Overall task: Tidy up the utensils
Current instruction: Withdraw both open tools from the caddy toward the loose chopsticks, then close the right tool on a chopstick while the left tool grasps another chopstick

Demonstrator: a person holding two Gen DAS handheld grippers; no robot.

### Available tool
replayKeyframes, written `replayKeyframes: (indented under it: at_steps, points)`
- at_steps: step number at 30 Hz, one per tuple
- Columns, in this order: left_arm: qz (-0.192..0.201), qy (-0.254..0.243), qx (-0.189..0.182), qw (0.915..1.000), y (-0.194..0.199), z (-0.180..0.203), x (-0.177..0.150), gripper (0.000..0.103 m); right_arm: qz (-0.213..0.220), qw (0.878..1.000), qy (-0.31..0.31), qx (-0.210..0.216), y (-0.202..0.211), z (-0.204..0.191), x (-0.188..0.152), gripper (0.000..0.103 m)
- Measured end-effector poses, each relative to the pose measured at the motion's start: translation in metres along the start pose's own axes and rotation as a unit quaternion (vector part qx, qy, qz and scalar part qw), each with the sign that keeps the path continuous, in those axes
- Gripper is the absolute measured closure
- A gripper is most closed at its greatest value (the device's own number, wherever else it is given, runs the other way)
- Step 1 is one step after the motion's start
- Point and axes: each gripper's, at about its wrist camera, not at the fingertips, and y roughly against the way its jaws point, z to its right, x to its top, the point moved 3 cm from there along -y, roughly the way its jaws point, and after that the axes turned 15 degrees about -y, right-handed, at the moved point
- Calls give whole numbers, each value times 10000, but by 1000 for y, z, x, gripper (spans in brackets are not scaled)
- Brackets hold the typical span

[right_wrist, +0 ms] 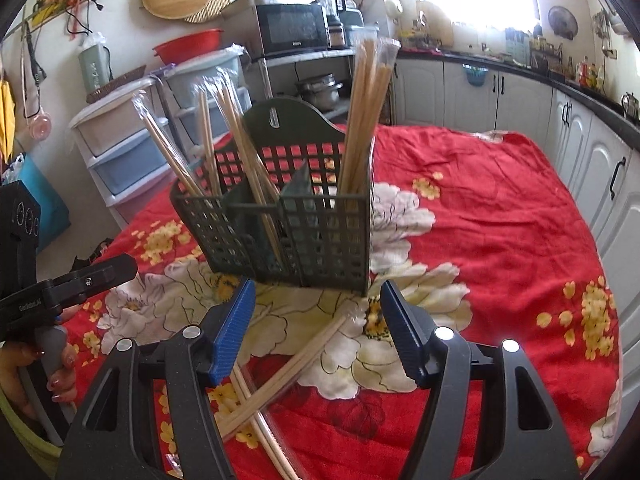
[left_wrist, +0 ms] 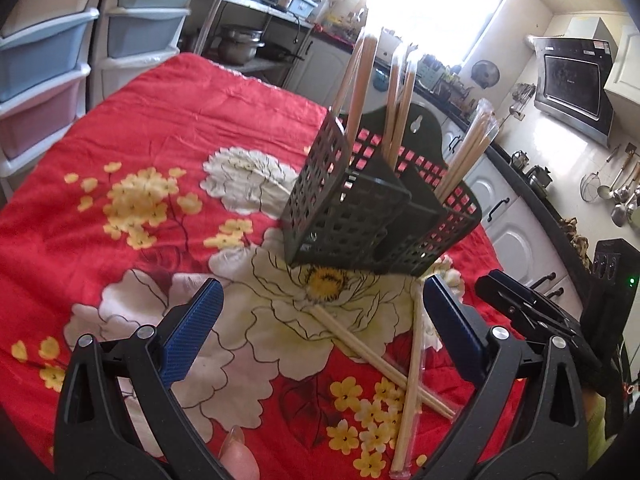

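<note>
A dark, grid-walled utensil holder (left_wrist: 372, 216) (right_wrist: 288, 224) is standing upright on the red flowered cloth (left_wrist: 160, 128) (right_wrist: 480, 208) that is covering the counter, and it is serving as the landmark here. Inside it, several wrapped pairs of chopsticks (left_wrist: 360, 80) (right_wrist: 360, 120) are leaning out of its compartments: in the right wrist view one bundle is rising from the right-hand compartment, while others (right_wrist: 224, 140) are fanning out from the left-hand ones. The holder's tall back panel with a hanging slot (left_wrist: 416, 124) (right_wrist: 274, 116) is facing away from both cameras.

Just in front of the holder, on the near side, two more wrapped chopstick pairs (left_wrist: 400, 364) (right_wrist: 288, 368) are lying flat on the cloth, crossing each other in an X.

The left gripper (left_wrist: 320, 320) is hovering in front of the holder with its blue-padded fingers (left_wrist: 192, 336) spread wide and released, gripping nothing; the crossed pairs are lying between and slightly right of them. The right gripper (right_wrist: 320, 320) is likewise sitting in front of the holder with its fingers (right_wrist: 234, 332) apart and empty, above the crossed pairs. Each gripper is showing at the edge of the other's view (left_wrist: 532, 312) (right_wrist: 72, 288), and both are near the holder's front without touching it.

Behind the holder, plastic drawer units (left_wrist: 48, 60) (right_wrist: 120, 148) are standing beside the counter.
</note>
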Motion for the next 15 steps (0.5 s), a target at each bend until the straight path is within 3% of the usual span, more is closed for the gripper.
replayKeyframes:
  at_steps: [7,15]
  points:
    - [-247,138,-166,9995,-17,-2,-11,13,-262,9996,-61,-55,-18,5,-9,43]
    - [-515,284,-522,9969,-33,2,-18,32,-549,9984,-144,-52,-36,10,-15,51]
